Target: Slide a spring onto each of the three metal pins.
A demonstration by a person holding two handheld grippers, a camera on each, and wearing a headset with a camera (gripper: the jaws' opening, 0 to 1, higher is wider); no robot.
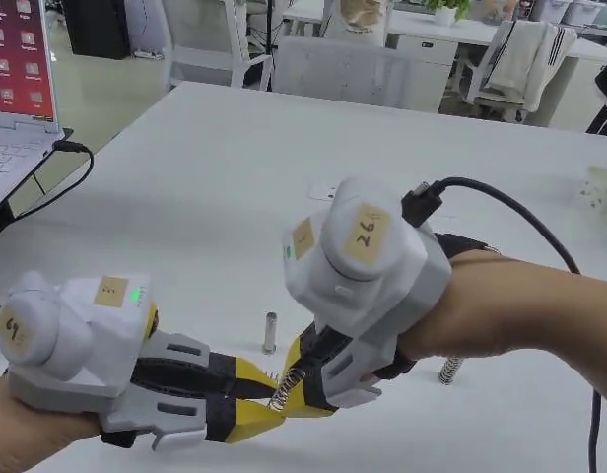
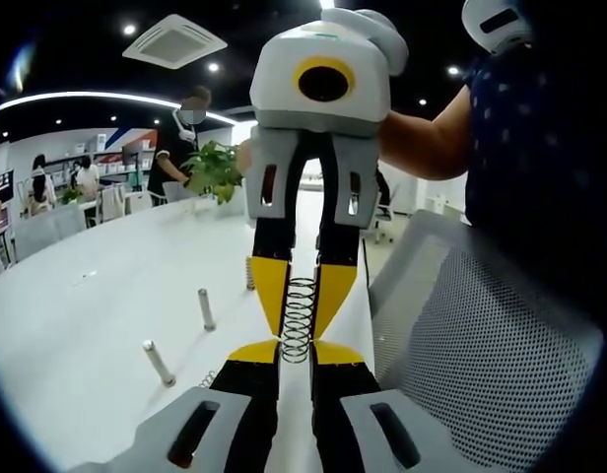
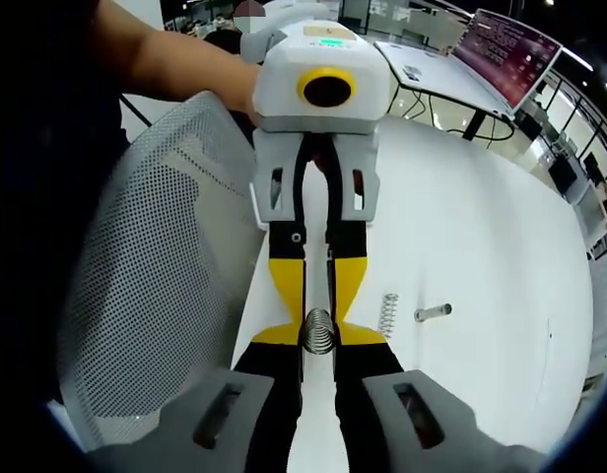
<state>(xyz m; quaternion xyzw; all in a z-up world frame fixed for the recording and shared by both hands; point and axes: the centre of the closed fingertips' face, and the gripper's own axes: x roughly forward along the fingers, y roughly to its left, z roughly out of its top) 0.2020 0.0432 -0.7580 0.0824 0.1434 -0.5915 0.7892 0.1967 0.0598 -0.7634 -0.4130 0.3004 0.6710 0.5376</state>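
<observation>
Spring: the spring (image 1: 287, 387) hung above the near edge of the desk (image 1: 215, 177), tilted, caught where the two pairs of yellow jaw tips met.
Right gripper: the right gripper (image 3: 319, 340) came down from the upper right, and its jaws lay along both sides of the spring, closed against its coils. Its own view looked into the spring end-on.
Left gripper: the left gripper (image 2: 296, 350) reached in from the left, its jaws nearly together and pinched on the spring's lower end.
Upright pin: in the head view an upright pin (image 1: 270, 332) stood bare on the desk just beyond the jaws.
Other pins: in the left gripper view a farther pin (image 2: 206, 308) and a nearer pin (image 2: 158, 362) stood upright and bare to the left of the jaws. I could not tell which of these matched the upright pin.
Loose spring: a loose spring (image 1: 449, 370) lay on the desk to the right, beside the person's right forearm.
Cable: a black cable (image 1: 520, 212) ran from the right gripper off to the right.
Laptop: an open laptop (image 1: 13, 89) sat at the far left of the desk.
Chair: a grey mesh chair (image 2: 481, 335) stood at the near side of the desk.
</observation>
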